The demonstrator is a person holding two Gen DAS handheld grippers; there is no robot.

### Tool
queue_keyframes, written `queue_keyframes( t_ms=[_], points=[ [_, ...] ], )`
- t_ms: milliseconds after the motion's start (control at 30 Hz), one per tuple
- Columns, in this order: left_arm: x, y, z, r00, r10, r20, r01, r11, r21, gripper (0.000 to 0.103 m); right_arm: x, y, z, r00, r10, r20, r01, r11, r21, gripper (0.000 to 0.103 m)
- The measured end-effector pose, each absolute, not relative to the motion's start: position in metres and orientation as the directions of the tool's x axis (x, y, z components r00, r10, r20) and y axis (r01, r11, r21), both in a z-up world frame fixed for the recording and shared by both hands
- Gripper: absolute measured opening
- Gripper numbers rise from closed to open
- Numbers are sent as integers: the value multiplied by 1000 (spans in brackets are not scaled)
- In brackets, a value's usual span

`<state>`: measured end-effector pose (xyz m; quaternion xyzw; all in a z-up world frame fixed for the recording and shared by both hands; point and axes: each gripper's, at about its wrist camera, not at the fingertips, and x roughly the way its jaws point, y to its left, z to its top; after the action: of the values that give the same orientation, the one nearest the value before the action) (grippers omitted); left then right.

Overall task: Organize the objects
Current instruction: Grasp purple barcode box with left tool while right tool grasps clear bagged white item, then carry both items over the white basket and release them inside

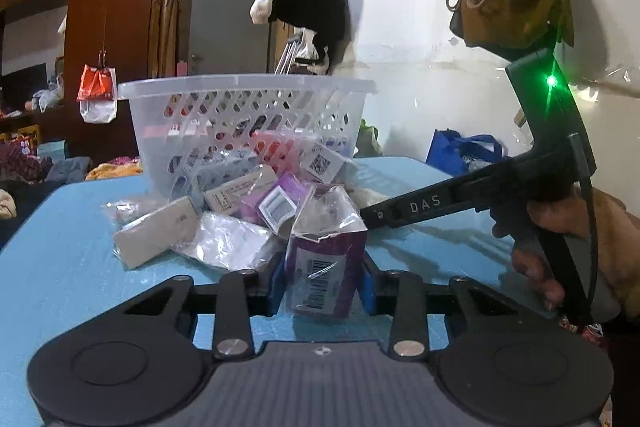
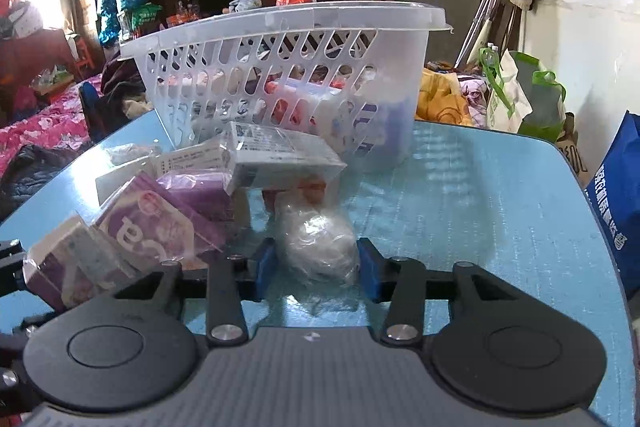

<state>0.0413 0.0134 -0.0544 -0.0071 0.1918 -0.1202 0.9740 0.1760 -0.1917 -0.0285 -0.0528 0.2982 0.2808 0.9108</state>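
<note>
Blue table [image 1: 60, 259]: claws [image 1: 323, 283] gripping packages [image 1: 326, 267].

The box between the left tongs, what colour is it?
Purple box, wrapped in clear plastic; the left wrist view shows it best.

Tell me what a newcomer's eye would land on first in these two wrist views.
First, the translucent white slotted plastic basket standing at the far side of the light blue table, with a heap of small boxes and packets in front of it. Next, the left gripper clamps a purple cellophane-wrapped box, and the right gripper closes around a crumpled clear plastic bundle.
</note>
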Motion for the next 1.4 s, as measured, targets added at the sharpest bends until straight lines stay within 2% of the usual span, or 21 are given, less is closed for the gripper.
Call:
queue_keyframes(
  t_ms=[267,433,533,1167,1400],
  points=[
    [34,32,-48,913,-241,-329,229,970,-76,40,159,-197,-19,741,479,-470,-519,853,51,46],
    [32,45,-46,925,-230,-303,213,973,-89,40,144,-214,-15,736,547,-398,-536,831,152,46],
    [31,48,-46,928,-229,-294,210,973,-93,40,134,-220,-15,747,555,-366,-537,828,161,46],
    [24,72,-36,947,-227,-229,205,972,-117,40,115,-220,-11,770,572,-284,-560,818,129,46],
    [49,87,4,952,-242,-189,217,966,-143,40,117,-209,23,776,583,-242,-582,809,82,46]
  ],
)
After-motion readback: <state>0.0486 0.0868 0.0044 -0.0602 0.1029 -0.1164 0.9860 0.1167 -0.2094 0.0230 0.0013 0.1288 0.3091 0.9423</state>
